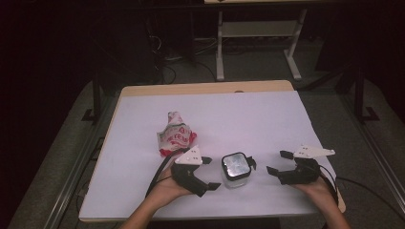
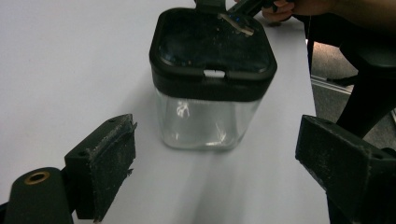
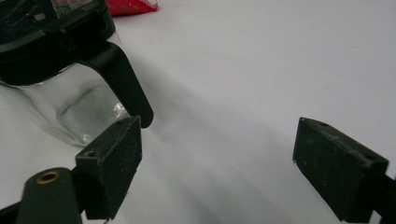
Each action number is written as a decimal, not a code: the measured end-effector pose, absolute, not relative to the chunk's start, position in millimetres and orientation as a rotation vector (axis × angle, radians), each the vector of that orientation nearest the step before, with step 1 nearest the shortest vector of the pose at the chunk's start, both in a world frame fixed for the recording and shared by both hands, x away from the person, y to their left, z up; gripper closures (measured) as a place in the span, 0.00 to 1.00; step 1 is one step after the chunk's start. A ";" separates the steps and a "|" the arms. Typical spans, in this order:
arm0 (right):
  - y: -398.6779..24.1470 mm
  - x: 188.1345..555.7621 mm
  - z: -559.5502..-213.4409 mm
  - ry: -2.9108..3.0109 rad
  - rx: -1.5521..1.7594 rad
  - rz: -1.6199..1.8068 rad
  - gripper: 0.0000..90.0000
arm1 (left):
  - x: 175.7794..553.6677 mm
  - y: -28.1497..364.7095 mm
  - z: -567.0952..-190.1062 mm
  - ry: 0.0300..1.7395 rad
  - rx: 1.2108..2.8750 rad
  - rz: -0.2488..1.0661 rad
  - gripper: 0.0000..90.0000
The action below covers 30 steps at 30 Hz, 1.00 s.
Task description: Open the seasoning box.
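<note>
One clear, black-lidded square jar [image 1: 236,170]

Jar [image 1: 236,171] stands on the worktop [image 1: 267,114], near its front edge, about mid-width. Left hand-held gripper [image 1: 210,172] sits just left of the jar, right hand-held gripper [image 1: 278,162] to its right, a little apart. Crumpled wrapper [image 1: 175,134] lies behind and left of the jar, just behind the left hand-held gripper. Jar lid [image 2: 212,44] is on the jar.

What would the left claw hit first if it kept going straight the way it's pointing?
Most likely the clear square jar with the black lid, standing dead ahead between the left claw and its open jaws, untouched.
</note>
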State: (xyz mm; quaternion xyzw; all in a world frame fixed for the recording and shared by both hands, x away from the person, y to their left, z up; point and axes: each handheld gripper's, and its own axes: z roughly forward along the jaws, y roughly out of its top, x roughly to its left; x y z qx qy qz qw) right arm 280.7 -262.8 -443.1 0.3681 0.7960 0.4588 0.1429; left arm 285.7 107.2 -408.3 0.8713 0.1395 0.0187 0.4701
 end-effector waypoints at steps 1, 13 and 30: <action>-262.6 281.0 -443.4 2.302 1.064 1.317 0.16 | 286.5 104.6 -407.4 0.334 2.143 0.047 0.13; -260.7 282.0 -444.9 2.316 1.065 1.283 0.15 | 295.2 78.1 -406.2 0.273 2.194 0.064 0.13; -259.4 281.6 -445.5 2.318 1.056 1.283 0.15 | 301.7 68.7 -411.0 0.267 2.195 0.039 0.16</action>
